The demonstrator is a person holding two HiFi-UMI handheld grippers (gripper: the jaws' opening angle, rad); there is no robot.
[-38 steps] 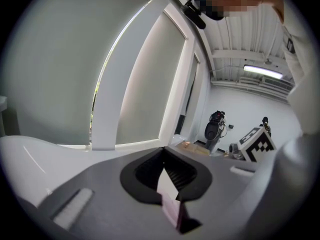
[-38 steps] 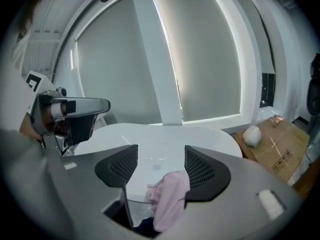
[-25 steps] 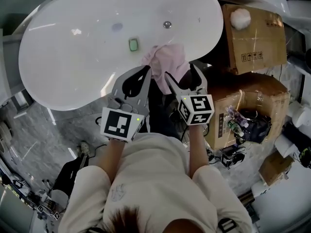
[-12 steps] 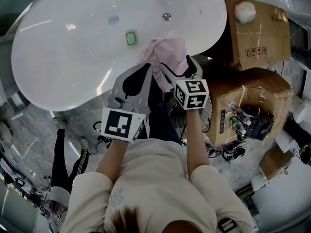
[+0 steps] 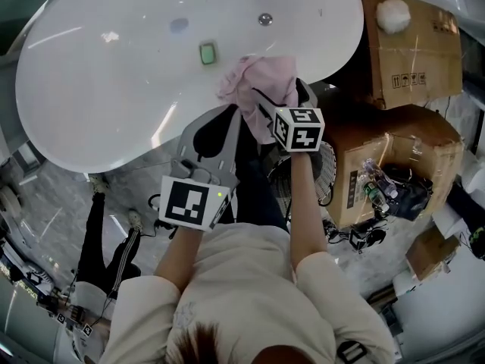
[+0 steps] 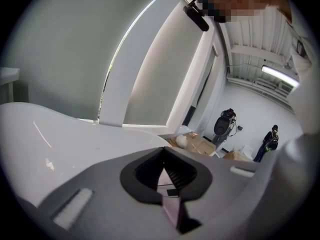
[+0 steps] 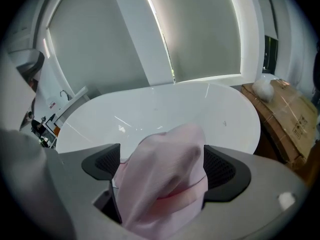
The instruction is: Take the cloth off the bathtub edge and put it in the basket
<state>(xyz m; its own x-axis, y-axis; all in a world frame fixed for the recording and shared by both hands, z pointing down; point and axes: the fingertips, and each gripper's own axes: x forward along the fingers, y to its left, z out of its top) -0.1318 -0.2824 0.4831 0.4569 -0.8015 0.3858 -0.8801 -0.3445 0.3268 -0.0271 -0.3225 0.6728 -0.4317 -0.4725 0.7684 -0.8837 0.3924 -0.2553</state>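
Note:
A pink cloth [image 5: 261, 82] lies bunched on the near edge of the white bathtub [image 5: 114, 97]. My right gripper [image 5: 279, 97] reaches over that edge. Its jaws have just been opening and stand wide on either side of the cloth [image 7: 165, 169], which fills the gap between the dark pads [image 7: 226, 170]. In the right gripper view the gripper [image 7: 162, 161] looks down into the tub [image 7: 165, 109]. My left gripper [image 5: 231, 112] hangs just left of the cloth with its jaws shut. In the left gripper view the gripper [image 6: 164, 156] shows only a thin pink sliver beyond its tips.
Two cardboard boxes [image 5: 409, 48] [image 5: 386, 158] stand right of the tub, a white fluffy ball [image 5: 394, 12] on the far one. A round wire-mesh thing [image 5: 324, 174] shows beside my right arm. Clutter and cables cover the floor at right. A person's legs [image 5: 98, 226] are at left.
Both grippers have moved forward toward the tub's edge. The right gripper's jaws, a second ago short of the cloth, now stand wider and around it.

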